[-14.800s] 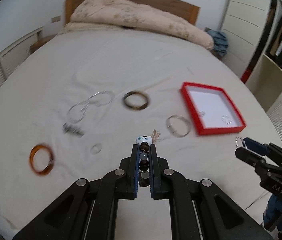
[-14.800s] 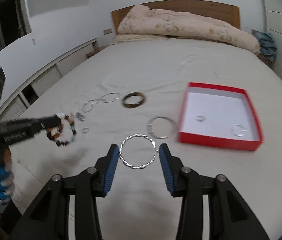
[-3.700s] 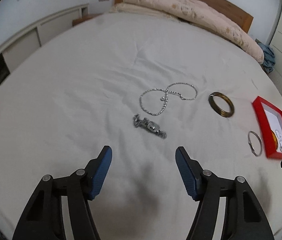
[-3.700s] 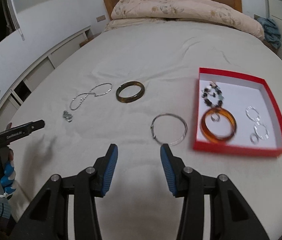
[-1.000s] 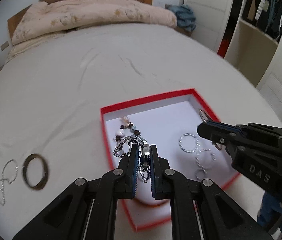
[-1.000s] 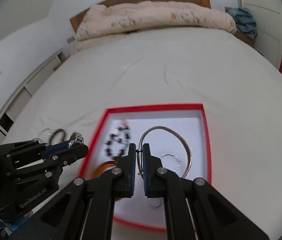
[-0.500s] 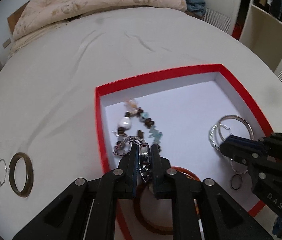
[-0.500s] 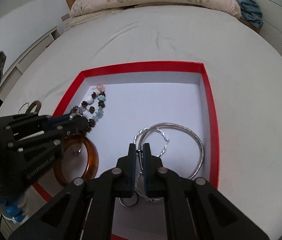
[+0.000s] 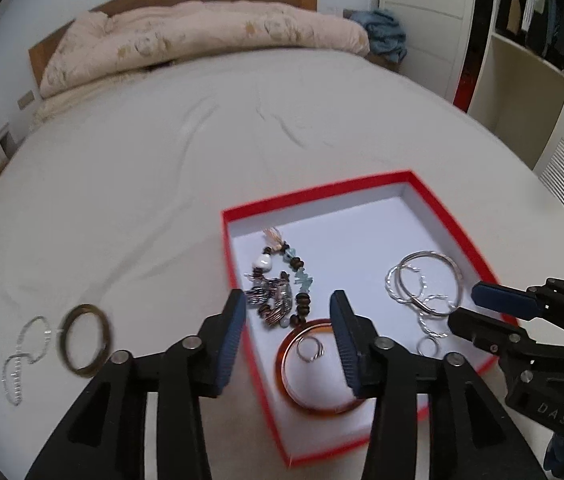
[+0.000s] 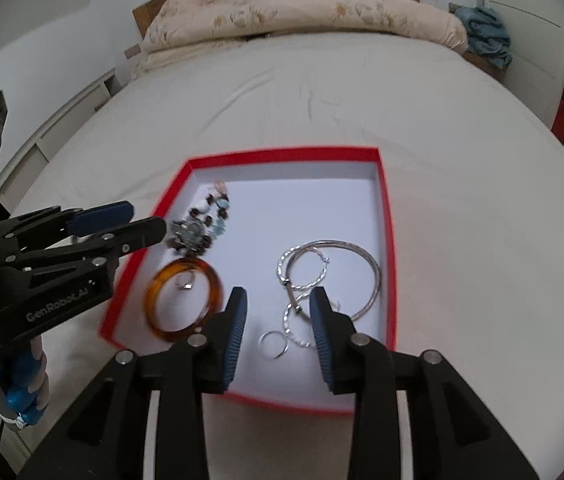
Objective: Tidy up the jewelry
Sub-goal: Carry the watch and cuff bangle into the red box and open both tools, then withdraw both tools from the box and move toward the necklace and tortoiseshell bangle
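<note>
A red box (image 9: 322,193) (image 10: 282,154) with a white floor lies on the bed. In it lie a beaded bracelet (image 9: 296,264) (image 10: 217,204), a silver chain watch (image 9: 271,296) (image 10: 185,234), an amber bangle (image 9: 318,404) (image 10: 161,316) with a small ring inside it, a thin silver bangle (image 9: 438,258) (image 10: 370,280), twisted silver hoops (image 9: 396,292) (image 10: 286,264) and a small ring (image 10: 273,346). My left gripper (image 9: 288,322) is open and empty over the box's near left part. My right gripper (image 10: 277,320) is open and empty over the hoops.
On the sheet left of the box lie a dark bangle (image 9: 85,340) and a silver necklace (image 9: 21,360). A rolled duvet (image 9: 201,40) lies by the wooden headboard. A wardrobe and shelves (image 9: 522,60) stand to the right.
Both grippers have opened and drawn back. The left one let go of the silver watch beside the beads. The right one let go of the thin silver bangle in the box.
</note>
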Demonstrator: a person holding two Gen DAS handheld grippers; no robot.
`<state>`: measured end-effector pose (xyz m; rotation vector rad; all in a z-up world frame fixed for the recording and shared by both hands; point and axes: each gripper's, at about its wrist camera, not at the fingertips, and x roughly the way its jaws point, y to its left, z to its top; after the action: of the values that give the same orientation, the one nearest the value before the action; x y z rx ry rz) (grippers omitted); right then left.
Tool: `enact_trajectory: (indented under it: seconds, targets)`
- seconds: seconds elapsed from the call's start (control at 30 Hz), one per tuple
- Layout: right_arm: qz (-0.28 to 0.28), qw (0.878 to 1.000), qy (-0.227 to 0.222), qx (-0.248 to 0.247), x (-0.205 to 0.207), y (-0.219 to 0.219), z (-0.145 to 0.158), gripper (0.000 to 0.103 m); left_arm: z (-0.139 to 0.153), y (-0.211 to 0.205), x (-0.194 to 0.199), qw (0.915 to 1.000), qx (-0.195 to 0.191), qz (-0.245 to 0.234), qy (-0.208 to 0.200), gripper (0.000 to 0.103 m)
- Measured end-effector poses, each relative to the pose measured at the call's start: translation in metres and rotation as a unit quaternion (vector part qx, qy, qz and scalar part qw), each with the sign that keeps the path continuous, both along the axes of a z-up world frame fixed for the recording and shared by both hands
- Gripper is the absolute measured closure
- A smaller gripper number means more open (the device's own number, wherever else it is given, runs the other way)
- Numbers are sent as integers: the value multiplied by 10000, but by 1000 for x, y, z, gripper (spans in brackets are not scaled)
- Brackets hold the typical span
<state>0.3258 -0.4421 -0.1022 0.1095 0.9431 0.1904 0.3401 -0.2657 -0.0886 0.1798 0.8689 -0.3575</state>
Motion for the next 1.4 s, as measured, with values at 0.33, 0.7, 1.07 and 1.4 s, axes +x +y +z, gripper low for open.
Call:
enact_trajectory:
  seconds: [0.33, 0.7, 1.07, 1.4]
  targets:
    - [-184, 9987, -466, 130, -61, 33, 66, 72, 69, 48, -60, 9981, 71, 286, -535, 51]
    - [-75, 9959, -867, 251, -139, 91, 119, 53, 118, 114, -158, 9932, 36, 694, -935, 33]
    - [-58, 9931, -1127, 315, -207, 129, 147, 42, 139, 167, -238, 9868, 34, 1141, -1145, 17]
    - [70, 9927, -1171, 267, -248, 164, 157, 42, 146, 202, -295, 9811, -104, 1414, -1320, 12]
